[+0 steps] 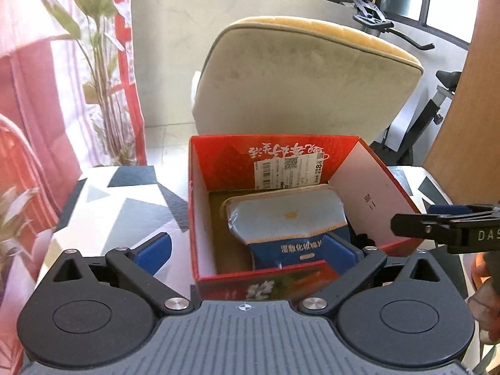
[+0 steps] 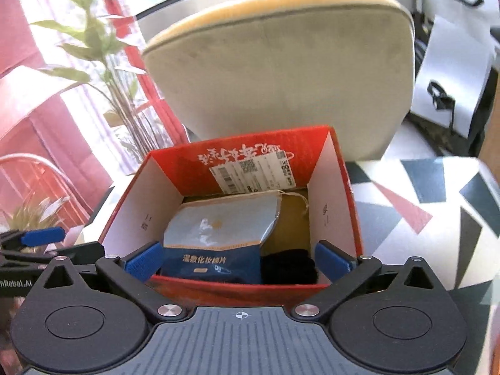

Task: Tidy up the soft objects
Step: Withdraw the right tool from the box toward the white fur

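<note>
The left gripper point(image 1: 247, 251) has its jaws spread wide with nothing held; one blue pad point(image 1: 154, 251) stands outside the left wall of the red cardboard box point(image 1: 200, 218), the other over the box's inside, just before the pouch. The right gripper point(image 2: 240, 261) likewise stands with jaws wide apart and grips nothing; both its pads hang at the near rim of the same box, one at each side of what lies within.

The pouch point(image 2: 218, 234), a soft packet with a pale grey top and a dark blue base bearing white characters, lies inside the box toward its near-left part, clear of both sets of pads. Just beside it, in the near-right corner, sits a dark black soft bundle point(image 2: 289, 265); what it is cannot be told. A white label with a barcode point(image 2: 253, 172) is stuck on the far inner wall.

The box rests on a worktop point(image 2: 422, 203) covered with a pattern of grey, black and pink triangles. Behind it stands a beige cushioned chair back point(image 2: 281, 72). A leafy plant point(image 1: 93, 47) and red curtains point(image 1: 25, 109) are at the left, and a black exercise bike point(image 1: 422, 118) at the right. In the left wrist view the right gripper enters from the right edge, beside the box's right wall.
</note>
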The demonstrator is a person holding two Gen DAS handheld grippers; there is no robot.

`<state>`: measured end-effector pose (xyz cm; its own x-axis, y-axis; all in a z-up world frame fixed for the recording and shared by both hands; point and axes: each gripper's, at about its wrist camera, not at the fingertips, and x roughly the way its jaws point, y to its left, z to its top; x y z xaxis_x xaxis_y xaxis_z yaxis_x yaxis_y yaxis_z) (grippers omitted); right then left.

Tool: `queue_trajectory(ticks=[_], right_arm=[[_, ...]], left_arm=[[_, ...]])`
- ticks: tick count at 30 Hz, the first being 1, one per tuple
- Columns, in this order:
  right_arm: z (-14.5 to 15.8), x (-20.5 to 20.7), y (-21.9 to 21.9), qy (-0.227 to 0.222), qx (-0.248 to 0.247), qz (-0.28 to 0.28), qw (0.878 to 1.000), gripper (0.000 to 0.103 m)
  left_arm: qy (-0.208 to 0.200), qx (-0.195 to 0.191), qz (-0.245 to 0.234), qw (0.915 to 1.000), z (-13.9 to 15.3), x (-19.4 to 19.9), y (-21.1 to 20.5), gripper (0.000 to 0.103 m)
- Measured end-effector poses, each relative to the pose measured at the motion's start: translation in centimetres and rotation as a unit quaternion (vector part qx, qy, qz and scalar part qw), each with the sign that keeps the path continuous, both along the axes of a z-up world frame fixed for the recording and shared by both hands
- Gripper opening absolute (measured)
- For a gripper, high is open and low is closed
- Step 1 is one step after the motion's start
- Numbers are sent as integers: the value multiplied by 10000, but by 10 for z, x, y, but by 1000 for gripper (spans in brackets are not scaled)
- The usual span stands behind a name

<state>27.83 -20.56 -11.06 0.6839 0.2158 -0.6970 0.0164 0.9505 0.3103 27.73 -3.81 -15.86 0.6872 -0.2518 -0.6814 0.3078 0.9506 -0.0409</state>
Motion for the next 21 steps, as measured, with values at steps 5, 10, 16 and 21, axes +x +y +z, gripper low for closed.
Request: queue_trajectory(ticks=[5, 10, 16, 21], right_arm=[[11, -32, 2, -358, -154, 59, 9992, 103], [16, -65, 3, -620, -290, 35, 9977, 103], [9, -101, 2, -811, -378, -22, 9960, 103], [-6, -129, 9, -803, -487, 44, 9956, 103]], left_arm=[[-216, 72, -33, 9997, 8, -30, 7, 103], [-375, 43, 41, 9993, 9, -56, 15, 103], [-408, -38, 199, 9990, 2, -86, 26, 103], [-327, -50, 274, 9991, -11, -102, 32, 103]])
